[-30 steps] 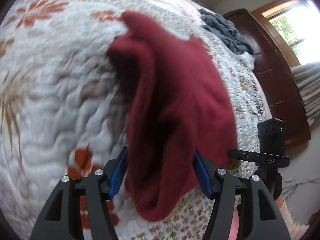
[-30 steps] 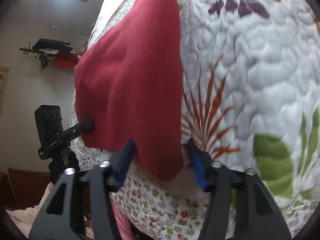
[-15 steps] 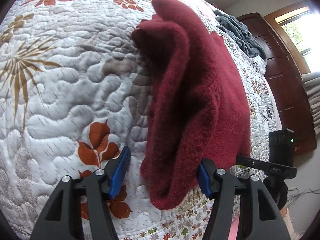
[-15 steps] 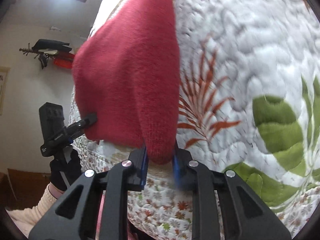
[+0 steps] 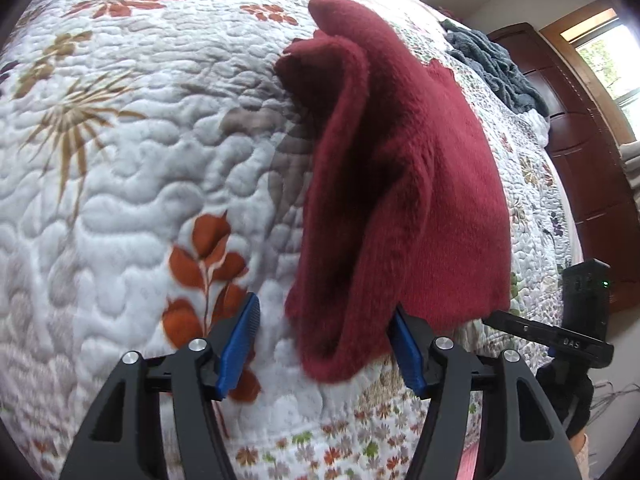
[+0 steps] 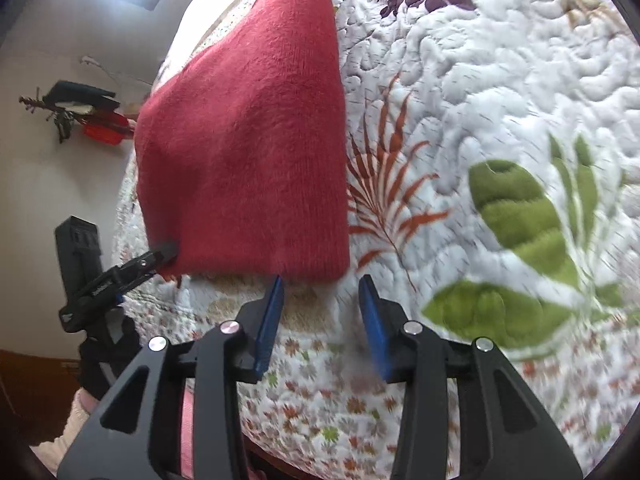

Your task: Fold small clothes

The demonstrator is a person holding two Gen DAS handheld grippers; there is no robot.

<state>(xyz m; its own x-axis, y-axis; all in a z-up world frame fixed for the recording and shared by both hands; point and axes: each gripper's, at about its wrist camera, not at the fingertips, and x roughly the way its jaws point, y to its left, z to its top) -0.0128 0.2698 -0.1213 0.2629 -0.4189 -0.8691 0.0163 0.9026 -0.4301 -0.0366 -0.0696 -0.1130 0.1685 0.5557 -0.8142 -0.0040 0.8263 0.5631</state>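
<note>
Both handheld grippers point forward, side by side. The left gripper stands with its blue-padded jaws spread wide, and the right gripper likewise holds its jaws apart, gripping nothing between its pads.

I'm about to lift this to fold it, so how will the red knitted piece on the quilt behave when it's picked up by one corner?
The red knit will probably go floppy and drape: it already slumps in soft rolled folds on the quilt. Its fuzzy surface should resist slipping in the fingers. It looks thick, so perhaps bulky yet light.
</note>
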